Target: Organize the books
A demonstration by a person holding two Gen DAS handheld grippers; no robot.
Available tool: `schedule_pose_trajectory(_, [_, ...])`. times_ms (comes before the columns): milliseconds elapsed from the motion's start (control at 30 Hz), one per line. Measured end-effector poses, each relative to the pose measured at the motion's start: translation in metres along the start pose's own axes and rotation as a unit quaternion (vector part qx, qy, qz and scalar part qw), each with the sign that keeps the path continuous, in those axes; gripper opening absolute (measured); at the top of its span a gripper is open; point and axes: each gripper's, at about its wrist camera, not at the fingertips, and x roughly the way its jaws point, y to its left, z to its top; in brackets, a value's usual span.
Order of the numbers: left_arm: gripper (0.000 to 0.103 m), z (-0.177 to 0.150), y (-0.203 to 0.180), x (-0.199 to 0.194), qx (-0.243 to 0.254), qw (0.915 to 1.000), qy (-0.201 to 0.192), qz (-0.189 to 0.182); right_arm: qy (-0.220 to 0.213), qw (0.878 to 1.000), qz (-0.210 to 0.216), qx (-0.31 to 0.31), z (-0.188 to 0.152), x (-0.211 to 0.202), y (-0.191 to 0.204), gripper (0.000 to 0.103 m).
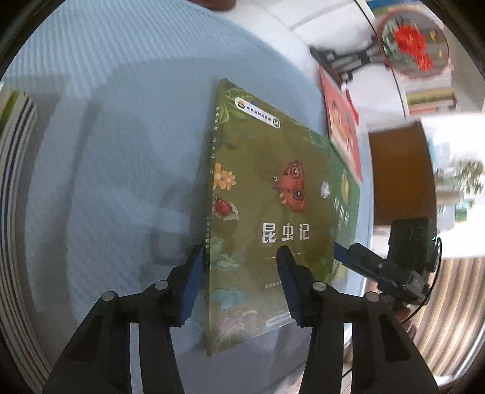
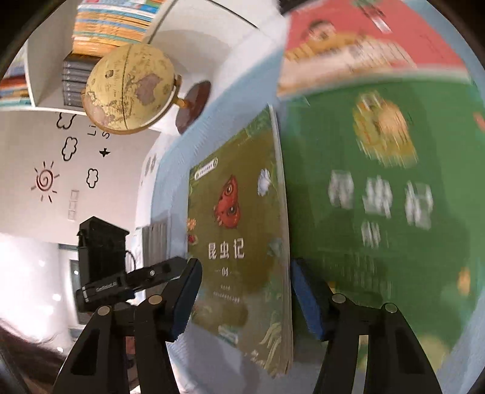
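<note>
Pale blue textured cloth covers the surface [image 1: 106, 151], and most of its left half lies bare. Nearest the left camera, the left gripper [image 1: 239, 282] straddles the spine edge of the insect book [image 1: 272, 197], an olive-green cover with a red butterfly. One pad sits outside the spine, the other over the cover. The jaws are partly closed around that edge, but firm pressure on it cannot be confirmed. The right gripper [image 2: 245, 291] straddles the opposite page edge of the same book. Its jaws stand partly open, with a visible gap on the right-hand pad.

The book appears tilted, spine side raised off the cloth, so the step in hand is judged to be lifting or squaring this one volume with both grippers. The next move calls for both jaws to close fully on the edges before any lift.

Just right of it lies a green book [image 2: 379, 197], partly under it, and farther off a red book [image 1: 342, 127]. At the far edge stand a globe [image 2: 130, 88] and shelves holding stacked books [image 2: 115, 21]. Clearance is tight on the right, generous on the left.
</note>
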Motion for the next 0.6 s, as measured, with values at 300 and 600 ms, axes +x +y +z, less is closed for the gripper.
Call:
schedule_pose_trajectory(300, [0.045, -0.007, -0.007, 0.02, 0.049, 0.9941, 0.084, -0.049, 0.028, 0.999, 0.008, 0.032, -0.052, -0.007, -0.019, 0.057])
schedule_pose_trajectory(600, [0.031, 0.006, -0.001, 0.029, 0.01, 0.9922, 0.095, -0.08, 0.036, 0.994, 0.061, 0.081, -0.05, -0.003, -0.054, 0.012])
